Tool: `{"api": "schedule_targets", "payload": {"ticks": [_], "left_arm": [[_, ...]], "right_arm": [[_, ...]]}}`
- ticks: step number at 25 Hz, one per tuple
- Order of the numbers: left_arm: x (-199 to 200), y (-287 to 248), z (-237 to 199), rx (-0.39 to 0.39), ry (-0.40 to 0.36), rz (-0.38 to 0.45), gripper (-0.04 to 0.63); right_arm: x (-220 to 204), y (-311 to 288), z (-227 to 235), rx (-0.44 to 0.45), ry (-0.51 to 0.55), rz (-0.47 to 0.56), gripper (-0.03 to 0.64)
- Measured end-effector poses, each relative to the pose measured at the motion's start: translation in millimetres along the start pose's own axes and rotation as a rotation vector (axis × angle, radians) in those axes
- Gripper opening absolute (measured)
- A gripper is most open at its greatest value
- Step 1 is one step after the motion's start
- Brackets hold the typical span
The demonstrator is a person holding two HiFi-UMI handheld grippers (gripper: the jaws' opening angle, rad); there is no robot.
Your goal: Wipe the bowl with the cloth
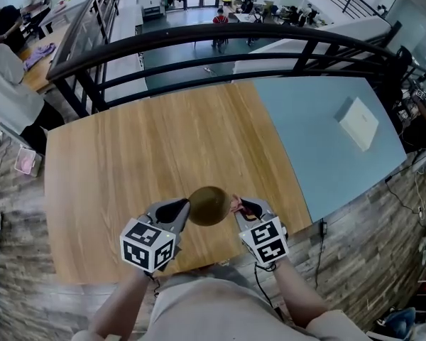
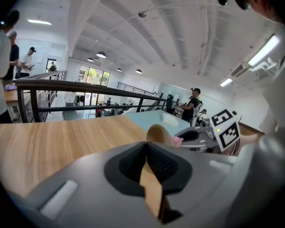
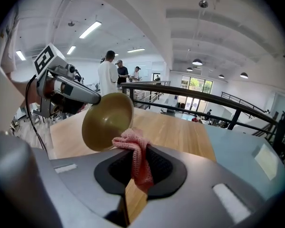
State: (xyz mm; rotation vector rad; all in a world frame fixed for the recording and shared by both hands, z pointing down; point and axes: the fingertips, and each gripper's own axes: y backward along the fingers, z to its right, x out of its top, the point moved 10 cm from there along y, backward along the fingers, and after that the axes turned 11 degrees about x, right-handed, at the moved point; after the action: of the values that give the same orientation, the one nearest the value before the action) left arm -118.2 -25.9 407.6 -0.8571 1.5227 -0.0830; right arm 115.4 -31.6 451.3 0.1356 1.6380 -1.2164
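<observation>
closest in, the person's pale shirt (image 1: 199,311) fills the bottom edge, and just past it sit two marker cubes (image 1: 148,245), one on each tool. the left tool (image 1: 179,209) is clenched on the rim of the olive-brown bowl (image 1: 208,205), its jaws pinched tight on the thin edge. seen from the right gripper view, the bowl hangs off those tips, raised clear of the counter (image 1: 128,155) and tipped on its side, so its hollow faces the right tool (image 1: 243,207). the bowl sits between the two tools, just ahead of both sets of tips.

the right tool is grasping the pink knitted cloth (image 3: 135,148). a fold of it is squeezed between the jaws, and a bunched end sticks out past the tips and meets the bowl's lower rim. both tools angle downward and in toward each other above the near part of the wooden counter.

off to the right tool's outer side lies a pale blue surface (image 1: 326,155) with a flat white rectangle (image 1: 358,123) on it. a dark railing (image 1: 220,38) curves across well beyond both tools, and people (image 3: 108,77) stand farther off.
</observation>
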Motion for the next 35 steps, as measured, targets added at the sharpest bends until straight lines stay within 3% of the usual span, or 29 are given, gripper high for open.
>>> {"api": "schedule_targets", "payload": {"ticks": [11, 20, 26, 35], "left_arm": [[-16.1, -10.3, 18.1, -0.029, -0.106, -0.084, 0.005], [-19.0, -22.7, 32.9, -0.044, -0.168, -0.094, 0.006], [-20.0, -31.3, 29.1, -0.052, -0.13, -0.101, 0.006], [-21.0, -55.9, 7.0, -0.035, 0.021, -0.122, 0.006]], "right_arm": [[31.7, 3.9, -3.8, 0.046, 0.02, 0.08, 0.043], [60.9, -13.5, -35.9, 0.15, 0.166, 0.098, 0.044], [68.0, -24.6, -46.5, 0.202, 0.18, 0.114, 0.044], [64.4, -18.4, -3.9, 0.073, 0.102, 0.165, 0.044]]}}
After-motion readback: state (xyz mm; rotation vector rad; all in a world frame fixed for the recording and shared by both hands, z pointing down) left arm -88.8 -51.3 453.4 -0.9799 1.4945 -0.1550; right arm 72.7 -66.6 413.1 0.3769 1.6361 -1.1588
